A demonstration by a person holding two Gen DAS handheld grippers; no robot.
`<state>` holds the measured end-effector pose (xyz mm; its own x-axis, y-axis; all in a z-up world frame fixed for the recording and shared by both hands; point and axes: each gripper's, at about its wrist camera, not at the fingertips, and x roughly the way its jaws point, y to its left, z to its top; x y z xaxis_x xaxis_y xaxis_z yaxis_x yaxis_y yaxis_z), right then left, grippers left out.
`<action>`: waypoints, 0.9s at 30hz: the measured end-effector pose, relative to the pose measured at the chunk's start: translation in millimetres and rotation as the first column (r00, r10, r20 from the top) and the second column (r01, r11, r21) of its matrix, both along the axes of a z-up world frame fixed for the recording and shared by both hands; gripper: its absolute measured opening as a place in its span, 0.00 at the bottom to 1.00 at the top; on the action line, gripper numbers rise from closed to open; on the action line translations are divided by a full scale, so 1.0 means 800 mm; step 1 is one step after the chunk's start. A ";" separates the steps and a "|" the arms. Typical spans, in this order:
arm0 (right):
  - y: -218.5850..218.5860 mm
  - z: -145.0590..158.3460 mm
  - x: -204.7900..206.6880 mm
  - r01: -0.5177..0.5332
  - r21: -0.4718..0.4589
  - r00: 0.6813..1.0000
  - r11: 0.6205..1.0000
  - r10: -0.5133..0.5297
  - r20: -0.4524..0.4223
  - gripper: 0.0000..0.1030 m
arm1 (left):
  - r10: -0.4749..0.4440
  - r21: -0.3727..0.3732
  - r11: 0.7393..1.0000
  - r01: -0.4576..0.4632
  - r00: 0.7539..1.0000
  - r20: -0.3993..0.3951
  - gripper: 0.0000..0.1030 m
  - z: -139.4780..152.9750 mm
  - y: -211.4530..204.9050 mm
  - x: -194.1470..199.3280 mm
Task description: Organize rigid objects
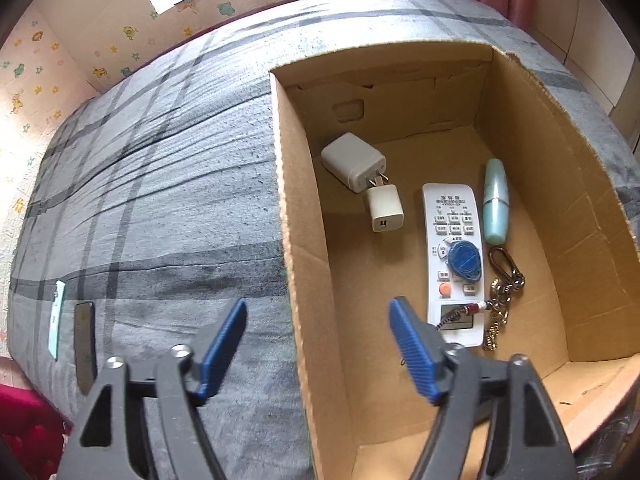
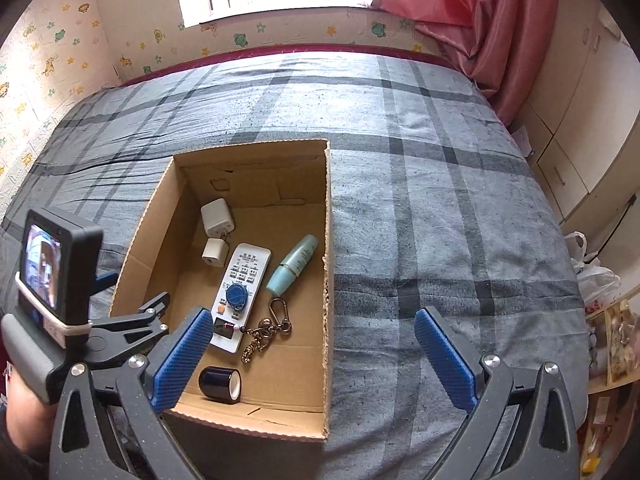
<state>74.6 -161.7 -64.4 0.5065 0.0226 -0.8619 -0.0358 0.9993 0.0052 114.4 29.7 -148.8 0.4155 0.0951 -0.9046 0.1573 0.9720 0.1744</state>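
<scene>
On the bed: box (image 2: 328, 240)
Inside: remote (image 1: 452, 256), chargers (image 1: 354, 162), tube (image 1: 495, 200), keychain (image 1: 504, 292) (tag on remote)
Left gripper (image 1: 318, 344): agape, empty
Right gripper (image 2: 312, 356): agape, empty

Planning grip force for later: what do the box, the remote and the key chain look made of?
Box: brown corrugated cardboard, matte, fluting showing at the cut edges. Remote: likely hard white plastic, smooth, with raised buttons. Key chain: apparently metal, shiny links and clip.

plaid bed (image 2: 420, 208) carries cardboard box (image 2: 329, 280).
</scene>
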 end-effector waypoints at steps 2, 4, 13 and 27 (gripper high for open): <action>-0.003 0.003 -0.004 0.006 0.008 1.000 1.000 -0.006 0.002 1.00 | 0.022 -0.025 0.999 -0.022 1.000 0.016 0.86 0.010 0.002 -0.007; -0.005 0.007 -0.007 0.008 0.006 1.000 1.000 -0.008 0.011 1.00 | 0.040 -0.050 0.998 -0.039 0.999 0.018 0.89 0.019 0.006 -0.015; -0.014 0.029 -0.026 0.007 -0.005 0.999 1.000 -0.007 0.051 1.00 | 0.067 -0.108 0.992 -0.061 0.996 0.056 1.00 0.055 0.007 -0.045; -0.023 0.056 -0.057 -0.021 -0.015 0.997 1.000 0.022 0.078 1.00 | 0.036 -0.104 0.994 -0.020 0.988 0.152 1.00 0.121 -0.009 -0.103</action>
<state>28.9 -179.8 -19.5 0.5718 0.0218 -0.8201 -0.0568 0.9983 -0.0130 31.8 22.1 -51.6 0.5485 0.0195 -0.8359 0.1087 0.9896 0.0944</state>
